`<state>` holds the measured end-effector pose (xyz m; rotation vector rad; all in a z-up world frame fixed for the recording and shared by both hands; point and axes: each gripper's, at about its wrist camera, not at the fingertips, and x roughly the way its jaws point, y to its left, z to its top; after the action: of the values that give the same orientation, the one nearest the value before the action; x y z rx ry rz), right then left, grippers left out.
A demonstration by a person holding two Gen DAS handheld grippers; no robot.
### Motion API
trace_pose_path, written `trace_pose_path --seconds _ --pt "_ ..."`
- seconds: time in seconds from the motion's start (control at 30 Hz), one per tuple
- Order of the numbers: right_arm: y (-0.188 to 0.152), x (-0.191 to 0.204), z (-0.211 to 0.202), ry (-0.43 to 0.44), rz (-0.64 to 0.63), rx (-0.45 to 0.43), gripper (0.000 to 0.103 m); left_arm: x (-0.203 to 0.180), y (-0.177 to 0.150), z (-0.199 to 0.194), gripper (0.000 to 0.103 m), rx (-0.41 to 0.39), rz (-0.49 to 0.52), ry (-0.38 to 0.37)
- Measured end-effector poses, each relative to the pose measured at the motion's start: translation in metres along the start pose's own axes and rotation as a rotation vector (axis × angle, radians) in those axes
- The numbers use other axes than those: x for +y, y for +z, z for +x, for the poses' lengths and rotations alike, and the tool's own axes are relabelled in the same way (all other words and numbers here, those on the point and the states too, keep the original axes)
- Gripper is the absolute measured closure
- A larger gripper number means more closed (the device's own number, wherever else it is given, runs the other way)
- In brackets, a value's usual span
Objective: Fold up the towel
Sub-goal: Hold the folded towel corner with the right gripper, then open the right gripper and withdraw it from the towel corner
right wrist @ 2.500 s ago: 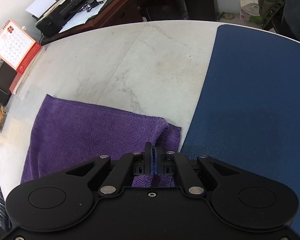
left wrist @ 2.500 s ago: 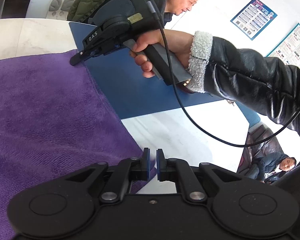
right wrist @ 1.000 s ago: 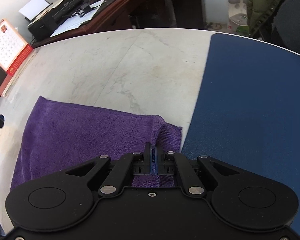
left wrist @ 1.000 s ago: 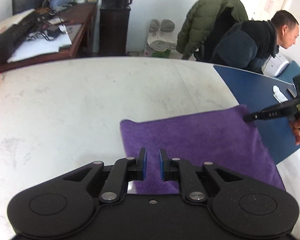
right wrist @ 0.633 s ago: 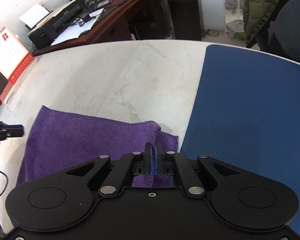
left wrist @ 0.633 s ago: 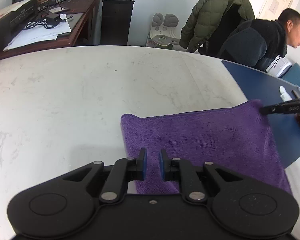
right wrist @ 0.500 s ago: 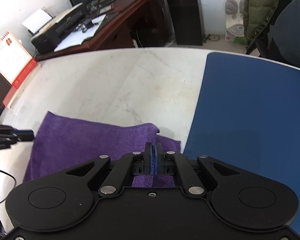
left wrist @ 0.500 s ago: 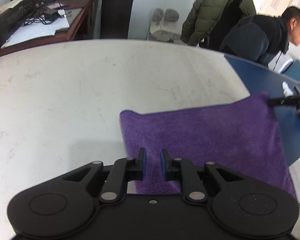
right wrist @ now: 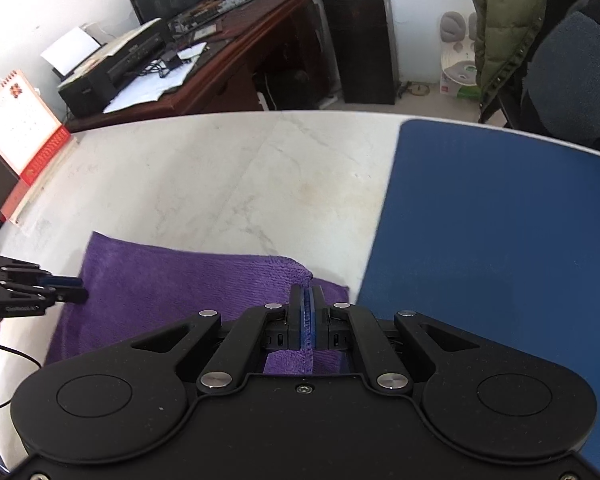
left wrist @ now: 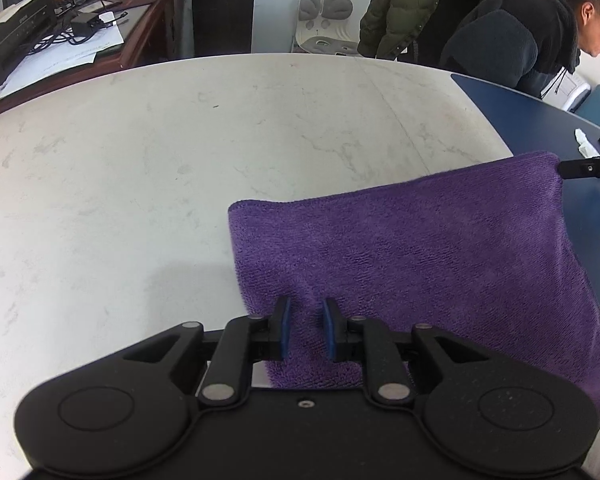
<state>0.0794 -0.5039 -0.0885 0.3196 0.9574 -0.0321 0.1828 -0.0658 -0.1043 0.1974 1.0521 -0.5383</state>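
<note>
Purple towel spread flat on the white marbled table, filling the lower right of the left wrist view. Fuzzy terry pile, deep violet, neat hemmed edge along the top and left side. Looks doubled over: in the right wrist view, a 2nd layer peeking out at the corner near bottom center, top layer ending in a rounded fold just left of it. No big wrinkles, just a slight dip in the pile near the bottom of the left view. Right edge of the towel overlapping the blue mat at the right of that frame.

Left gripper at bottom center of its own view, over the towel's lower left corner, jaws narrow but opening, blue pads with a clear gap and purple pile showing between them, not pinched. Also visible at the far left of the right wrist view, tips at the towel's left edge.

Right gripper at bottom center of its view, pads pressed tight together on the towel's near corner, cloth bunched right under the fingers. Tip also poking in at the right edge of the left view, clamped on the towel's top right corner, lifted a bit there.
</note>
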Motion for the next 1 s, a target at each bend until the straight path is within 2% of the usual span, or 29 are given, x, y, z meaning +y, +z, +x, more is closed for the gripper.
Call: trace_pose_path --seconds 0.1,0.6,0.83,0.9,1.0 --pt "-0.004 -0.004 0.003 -0.008 0.006 0.008 0.101 -0.001 0.002 0.000 0.083 0.006 0.001 -0.006" --pt "-0.007 -0.010 0.028 -0.023 -0.008 0.046 0.101 -0.004 0.005 0.001 0.083 0.016 0.012 0.002" --pt "-0.011 -0.002 0.036 -0.069 -0.071 0.042 0.100 -0.005 0.004 0.002 0.082 0.012 0.026 0.004" --pt "-0.012 0.001 0.036 -0.088 -0.097 0.040 0.097 -0.005 0.003 0.002 0.082 0.011 0.031 0.007" --pt "-0.012 0.003 0.033 -0.133 -0.107 0.036 0.084 -0.007 0.002 0.003 0.082 0.008 0.040 0.012"
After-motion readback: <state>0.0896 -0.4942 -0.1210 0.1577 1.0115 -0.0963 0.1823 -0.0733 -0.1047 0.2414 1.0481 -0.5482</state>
